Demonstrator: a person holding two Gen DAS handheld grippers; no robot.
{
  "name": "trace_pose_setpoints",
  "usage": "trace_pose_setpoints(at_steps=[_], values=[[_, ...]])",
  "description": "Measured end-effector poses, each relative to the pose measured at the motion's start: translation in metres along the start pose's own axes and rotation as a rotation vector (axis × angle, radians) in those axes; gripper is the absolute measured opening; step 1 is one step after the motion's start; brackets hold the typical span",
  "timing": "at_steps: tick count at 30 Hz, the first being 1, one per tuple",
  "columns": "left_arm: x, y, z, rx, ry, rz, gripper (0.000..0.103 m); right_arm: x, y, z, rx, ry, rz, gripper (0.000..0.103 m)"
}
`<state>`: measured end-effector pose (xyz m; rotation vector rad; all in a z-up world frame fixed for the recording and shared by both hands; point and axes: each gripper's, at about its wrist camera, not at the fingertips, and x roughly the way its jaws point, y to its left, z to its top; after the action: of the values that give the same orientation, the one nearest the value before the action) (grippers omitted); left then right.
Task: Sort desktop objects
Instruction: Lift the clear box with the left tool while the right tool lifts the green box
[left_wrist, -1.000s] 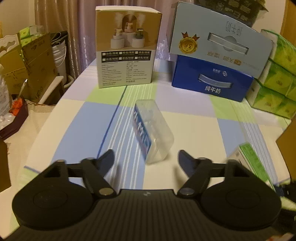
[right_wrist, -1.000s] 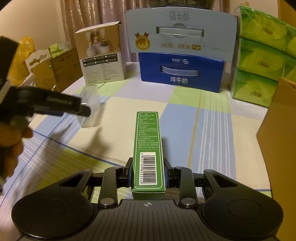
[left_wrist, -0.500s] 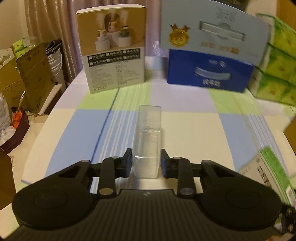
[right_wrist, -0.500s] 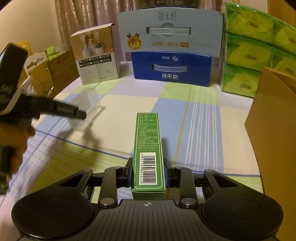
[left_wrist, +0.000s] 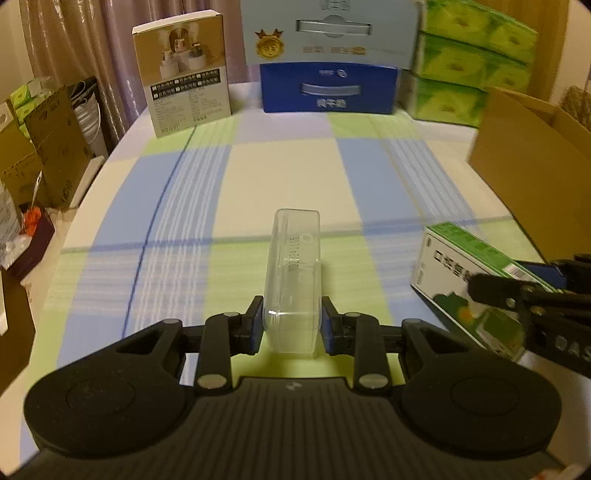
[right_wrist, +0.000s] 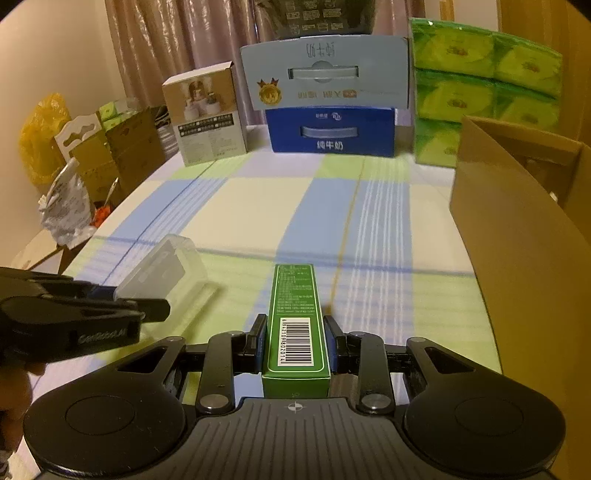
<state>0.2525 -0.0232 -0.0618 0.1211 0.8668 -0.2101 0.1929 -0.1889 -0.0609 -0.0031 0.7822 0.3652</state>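
**Clear plastic and green card, both carried toward the brown carton**

Clear plastic fills the left gripper (left_wrist: 291, 328): its jaws are pressed narrow on the near end of the transparent case (left_wrist: 293, 273), which juts forward from between them, off the bench. The right gripper (right_wrist: 295, 345) has its jaws clamped on the sides of the green box (right_wrist: 295, 321), barcode up, its length likewise pointing ahead of the jaws. In the left wrist view the green box (left_wrist: 476, 284) sits just right of the left jaws, near but apart from the case.

The step in hand looks like the carry to the open cardboard carton (right_wrist: 517, 229), which stands to the right of and beyond both pairs of jaws. To do it well, keep both grips firm, since each item is held only by one end and could swivel; lift clear of the carton's near wall before going over it, and take the items in one after the other so they do not knock together.

The bench (left_wrist: 288, 173) wears a checked cloth of blue, pale green and cream. Beyond the jaws stand a blue milk carton (left_wrist: 328, 88), a humidifier box (left_wrist: 184, 74) and stacked green tissue packs (left_wrist: 476, 48), with curtains behind.
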Motion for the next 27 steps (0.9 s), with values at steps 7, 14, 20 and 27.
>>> trace_pose_setpoints(at_steps=[7, 14, 20, 27], values=[[-0.025, -0.019, -0.044, -0.003, 0.042, -0.043, 0.026, -0.004, 0.003, -0.025, -0.047, 0.064, -0.008, 0.028], [-0.023, -0.021, -0.043, 0.004, 0.026, -0.042, 0.026, 0.015, 0.008, -0.017, -0.084, 0.100, -0.008, 0.030], [-0.014, -0.022, -0.038, 0.000, 0.027, -0.047, 0.031, 0.025, 0.007, -0.018, -0.093, 0.124, -0.019, 0.029], [-0.007, -0.026, -0.034, 0.021, 0.050, -0.045, 0.026, 0.012, 0.004, -0.021, -0.062, 0.109, -0.025, 0.028]])
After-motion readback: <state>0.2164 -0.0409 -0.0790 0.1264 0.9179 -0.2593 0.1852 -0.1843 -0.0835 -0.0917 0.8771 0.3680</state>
